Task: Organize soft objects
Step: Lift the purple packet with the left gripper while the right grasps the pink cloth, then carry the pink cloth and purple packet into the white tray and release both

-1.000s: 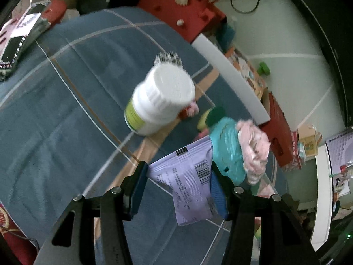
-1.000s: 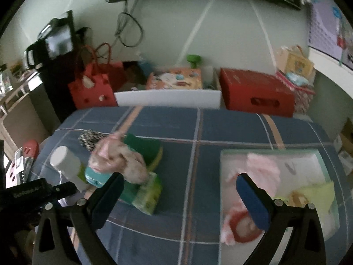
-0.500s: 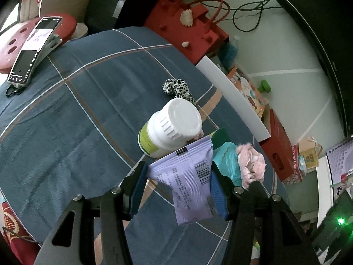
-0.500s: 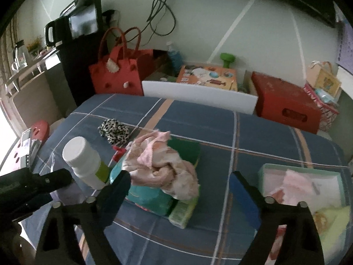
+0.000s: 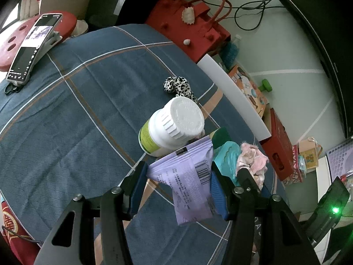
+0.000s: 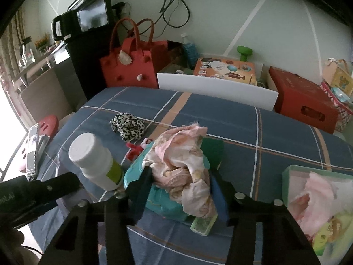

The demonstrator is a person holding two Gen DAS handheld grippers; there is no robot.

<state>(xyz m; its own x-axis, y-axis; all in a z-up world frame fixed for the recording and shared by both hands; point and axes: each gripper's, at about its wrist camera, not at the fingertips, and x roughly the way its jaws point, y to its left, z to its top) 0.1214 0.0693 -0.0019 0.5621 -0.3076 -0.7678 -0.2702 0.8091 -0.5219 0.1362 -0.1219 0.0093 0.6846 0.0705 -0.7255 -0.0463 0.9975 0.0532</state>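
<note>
Left claw (image 5: 178,187) clamped on a purple packet (image 5: 189,185) above the plaid tabletop (image 5: 66,121), right claw (image 6: 178,190) closing around a pink cloth (image 6: 183,165) atop a teal pack (image 6: 163,205), white bottle (image 6: 94,161) beside, leopard scrunchie (image 6: 128,127) beyond, green bin (image 6: 286,176) at right.

Lighting was dim and flat with a green-grey cast. Daylight blew out the window (image 6: 8,101) at the right wrist view's left edge. Strong fisheye bending, black vignette corners in both views. A green LED (image 5: 335,210) flared in the left view. Slight softness, no hard shadows.
</note>
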